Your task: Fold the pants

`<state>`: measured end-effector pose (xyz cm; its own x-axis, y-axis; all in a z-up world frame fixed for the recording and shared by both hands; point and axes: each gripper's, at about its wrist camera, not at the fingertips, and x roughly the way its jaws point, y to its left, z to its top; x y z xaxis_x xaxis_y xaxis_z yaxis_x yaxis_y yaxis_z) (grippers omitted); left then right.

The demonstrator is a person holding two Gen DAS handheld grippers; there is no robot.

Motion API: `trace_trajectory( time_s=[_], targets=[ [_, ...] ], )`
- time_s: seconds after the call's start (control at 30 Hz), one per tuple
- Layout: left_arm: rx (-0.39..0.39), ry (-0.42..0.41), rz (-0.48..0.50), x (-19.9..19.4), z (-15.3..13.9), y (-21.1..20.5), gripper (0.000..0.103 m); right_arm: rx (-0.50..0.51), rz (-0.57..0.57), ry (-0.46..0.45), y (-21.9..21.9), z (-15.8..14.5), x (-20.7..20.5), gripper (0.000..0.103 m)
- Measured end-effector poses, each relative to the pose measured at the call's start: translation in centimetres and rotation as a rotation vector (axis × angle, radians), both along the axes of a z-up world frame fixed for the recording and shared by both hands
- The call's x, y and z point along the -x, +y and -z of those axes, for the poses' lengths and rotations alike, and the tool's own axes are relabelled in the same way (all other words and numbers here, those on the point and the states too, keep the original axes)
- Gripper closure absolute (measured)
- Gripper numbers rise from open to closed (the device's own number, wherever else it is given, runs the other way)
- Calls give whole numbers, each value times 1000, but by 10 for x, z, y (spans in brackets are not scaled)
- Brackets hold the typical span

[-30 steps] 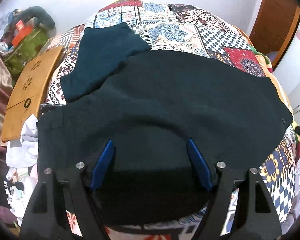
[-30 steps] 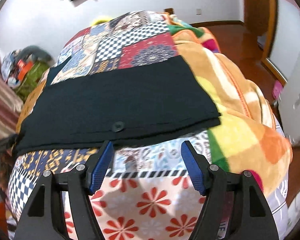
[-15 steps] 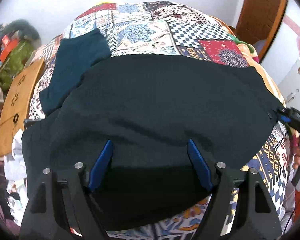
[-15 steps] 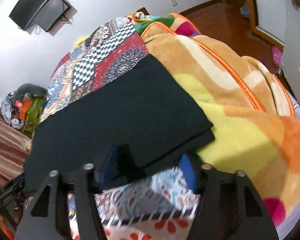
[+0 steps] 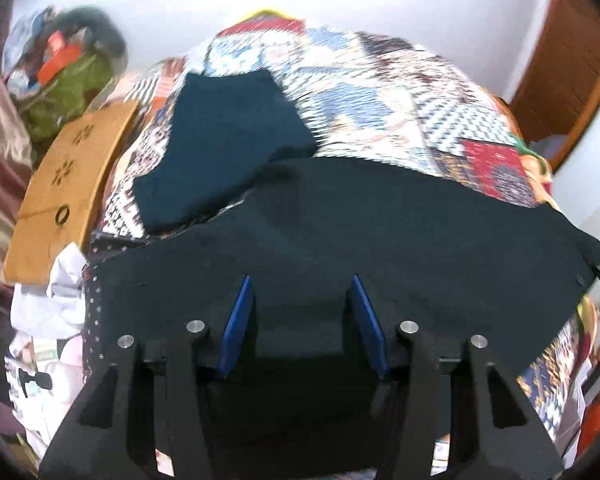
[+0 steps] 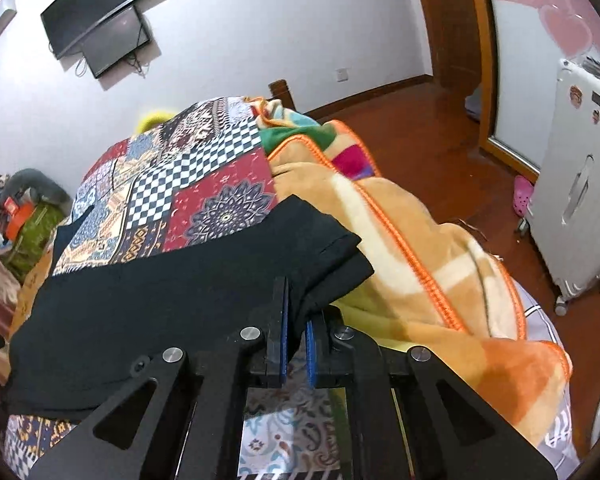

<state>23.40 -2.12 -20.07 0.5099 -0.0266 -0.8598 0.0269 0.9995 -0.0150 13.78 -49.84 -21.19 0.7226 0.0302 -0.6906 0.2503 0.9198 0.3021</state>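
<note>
Right claw (image 6: pixel 296 332) tips buried in pants (image 6: pixel 172 304) hem.

White walls (image 6: pixel 240 40), wall-mounted television (image 6: pixel 100 12), reddish wooden floor (image 6: pixel 420 128).

The dark, matt woven-cloth pants (image 5: pixel 380 232) are showing a soft, non-reflective surface. The left tongs (image 5: pixel 304 320) are presenting matt black plastic arms, smooth blue pads (image 5: pixel 238 320) and bright bare-metal pin heads; the right tongs (image 6: pixel 296 336) are presenting the same finishes. The patchwork printed cotton-like bedspread (image 6: pixel 204 184) is appearing flat and matt. The orange-edged fleece blanket (image 6: pixel 440 280) is looking fuzzy and plush. The tan wooden headboard panel with cut-out holes (image 5: pixel 68 184) is appearing smooth and dull. The red-brown wooden floor (image 6: pixel 432 136) is reflecting light glossily. The white hard-shell suitcase (image 6: pixel 576 184) is looking like smooth plastic.
</note>
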Motion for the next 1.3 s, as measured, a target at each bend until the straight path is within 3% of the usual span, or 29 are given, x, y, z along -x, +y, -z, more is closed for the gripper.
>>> trace_trajectory(
  time_s=[0.1, 0.13, 0.23, 0.43, 0.6, 0.73, 0.97, 1.13, 1.3],
  targets=[
    [-13, 89, -22, -9, 29, 15, 50, 10, -5, 12, 6, 0, -7, 98],
    [5, 80, -17, -7, 35, 17, 50, 14, -9, 16, 7, 0, -8, 98],
    [-31, 23, -1, 5, 33, 12, 49, -6, -16, 31, 7, -1, -13, 98],
    [-23, 40, 25, 4, 21, 12, 50, 7, -70, -37, 17, -43, -22, 98],
    [-40, -39, 24, 18, 2, 14, 48, 23, -151, -135, 43, -91, -27, 98],
    [-50, -106, 26, 28, -17, 19, 33, 22, -225, -203, 74, -122, -30, 98],
    [-36, -205, 7, 54, -43, 41, 26, -21, -376, -305, 142, -164, -40, 98],
    [-32, -227, -23, 70, -47, 60, 24, -40, -501, -325, 196, -172, -47, 98],
    [-46, -219, -55, 82, -44, 77, 24, -54, -665, -246, 260, -142, -51, 98]
  ],
)
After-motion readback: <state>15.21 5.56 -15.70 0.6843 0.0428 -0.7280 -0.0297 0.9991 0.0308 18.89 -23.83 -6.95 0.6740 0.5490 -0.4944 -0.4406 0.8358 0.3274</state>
